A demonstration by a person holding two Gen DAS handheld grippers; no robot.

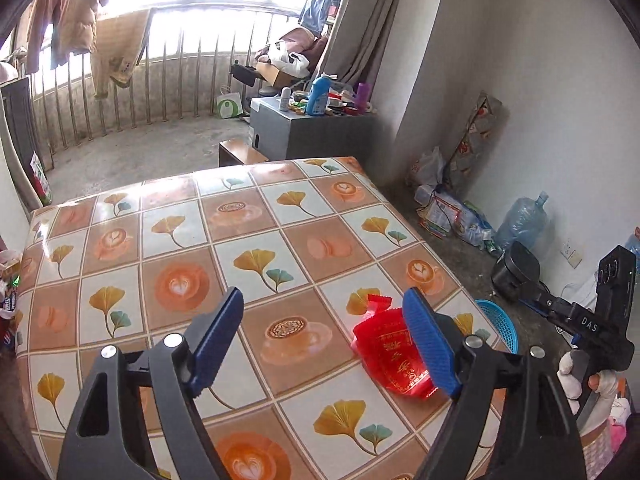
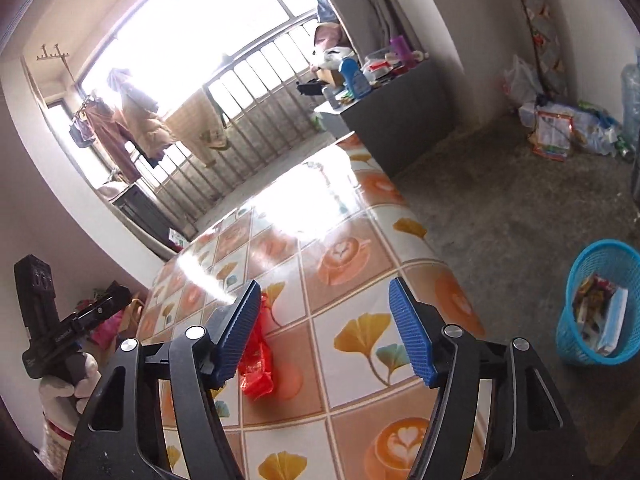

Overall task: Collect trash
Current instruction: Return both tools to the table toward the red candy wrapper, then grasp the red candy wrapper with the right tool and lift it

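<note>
- Left gripper (image 1: 328, 336): 2 blue ribbed fingers spread wide, nothing between them; poised above the table, the right finger overlapping the red wrapper in view.
- Right gripper (image 2: 326, 330): 2 blue ribbed fingers likewise spread wide and holding nothing; above the table's near corner, the left finger just beside the wrapper.
- Red wrapper (image 1: 390, 350): 1 crinkled glossy red packet with gold print, lying flat on the table near its right edge; seen again from the right wrist (image 2: 256, 356); contact with either finger cannot be judged, the pads partly hiding it.
- Table (image 1: 168, 240): covered in a glossy cloth printed with ginkgo leaves and coffee cups; strong window glare on the far part.
- Blue basket (image 2: 600, 308): 1 mesh bin on the concrete floor, right of the table and well apart from the wrapper; holds mixed packaging.
</note>
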